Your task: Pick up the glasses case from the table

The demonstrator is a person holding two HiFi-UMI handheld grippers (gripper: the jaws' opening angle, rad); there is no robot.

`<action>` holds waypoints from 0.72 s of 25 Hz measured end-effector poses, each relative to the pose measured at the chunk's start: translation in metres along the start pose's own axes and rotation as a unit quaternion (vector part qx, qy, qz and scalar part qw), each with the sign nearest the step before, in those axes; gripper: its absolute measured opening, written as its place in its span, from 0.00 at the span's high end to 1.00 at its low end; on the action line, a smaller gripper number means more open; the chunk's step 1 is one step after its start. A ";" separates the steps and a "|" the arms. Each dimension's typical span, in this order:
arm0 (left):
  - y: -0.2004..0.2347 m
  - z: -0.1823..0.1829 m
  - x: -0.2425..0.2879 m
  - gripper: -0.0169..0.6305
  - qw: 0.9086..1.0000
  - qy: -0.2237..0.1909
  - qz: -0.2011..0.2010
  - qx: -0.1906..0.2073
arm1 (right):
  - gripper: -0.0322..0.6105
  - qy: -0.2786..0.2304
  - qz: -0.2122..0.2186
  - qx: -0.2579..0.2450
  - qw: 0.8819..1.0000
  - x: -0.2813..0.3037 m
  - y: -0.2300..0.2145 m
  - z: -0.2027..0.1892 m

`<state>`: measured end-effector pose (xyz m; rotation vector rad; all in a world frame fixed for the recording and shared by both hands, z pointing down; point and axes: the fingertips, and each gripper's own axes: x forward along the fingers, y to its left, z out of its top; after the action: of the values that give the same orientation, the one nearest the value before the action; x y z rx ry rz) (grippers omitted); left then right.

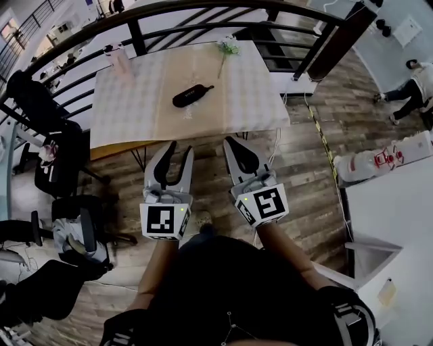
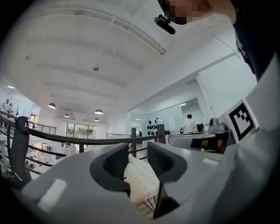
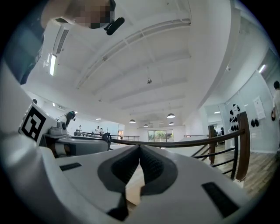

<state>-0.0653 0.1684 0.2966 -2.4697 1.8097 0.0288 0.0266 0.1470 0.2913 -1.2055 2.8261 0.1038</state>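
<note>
The black glasses case (image 1: 191,95) lies near the middle of the table (image 1: 135,111), which wears a pale patterned cloth. Both grippers hover over the wooden floor, short of the table's near edge and pointing toward it. My left gripper (image 1: 180,150) is open, and in the left gripper view (image 2: 138,153) only the cloth-covered table shows through the gap. My right gripper (image 1: 230,140) has its tips together; in the right gripper view (image 3: 139,148) the pads meet with nothing between them. The case appears in neither gripper view.
A flower sprig (image 1: 228,47) and a pink bottle (image 1: 120,61) stand at the table's far edge, with a dark railing (image 1: 203,8) behind. Black chairs (image 1: 40,108) crowd the left. A white table (image 1: 396,203) and a person (image 1: 414,84) are at the right.
</note>
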 end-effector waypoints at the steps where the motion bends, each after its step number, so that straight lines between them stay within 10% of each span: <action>1: 0.004 -0.004 0.005 0.76 1.000 0.003 -0.001 -0.001 | 0.94 0.003 -0.003 -0.001 1.000 0.005 -0.002 -0.002; 18: 0.030 -0.016 0.032 0.69 1.000 -0.001 -0.013 -0.015 | 0.94 0.009 -0.016 -0.003 1.000 0.042 -0.014 -0.012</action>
<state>-0.0850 0.1278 0.3088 -2.5119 1.7901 0.0572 0.0077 0.1064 0.2996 -1.2591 2.8212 0.1005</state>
